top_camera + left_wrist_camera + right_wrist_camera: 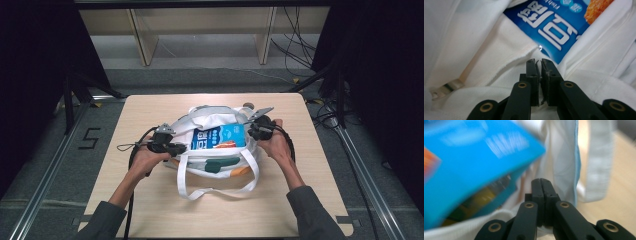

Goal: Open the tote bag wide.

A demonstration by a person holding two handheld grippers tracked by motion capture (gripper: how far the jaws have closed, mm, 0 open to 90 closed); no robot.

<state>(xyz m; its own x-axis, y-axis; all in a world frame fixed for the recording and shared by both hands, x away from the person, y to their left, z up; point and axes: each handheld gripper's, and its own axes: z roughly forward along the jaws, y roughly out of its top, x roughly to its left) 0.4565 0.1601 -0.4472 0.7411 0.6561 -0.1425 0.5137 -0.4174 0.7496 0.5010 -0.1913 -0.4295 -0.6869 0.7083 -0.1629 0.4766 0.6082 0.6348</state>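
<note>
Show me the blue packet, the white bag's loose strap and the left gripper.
Blue packet [219,137], high view, its printed face.
White tote bag strap [220,191], high view, loop's bottom.
Left gripper [538,63], left gripper view, between fingertips.

The bag was white, with white strap handles, and a dark green patch and an orange bit showed along its near side. The packet inside was bright blue with white lettering and an orange picture at one corner. Both claws, left and right, were black with brass-coloured rivets. The surface was pale wood grain. The sleeves were dark grey-green.
</note>
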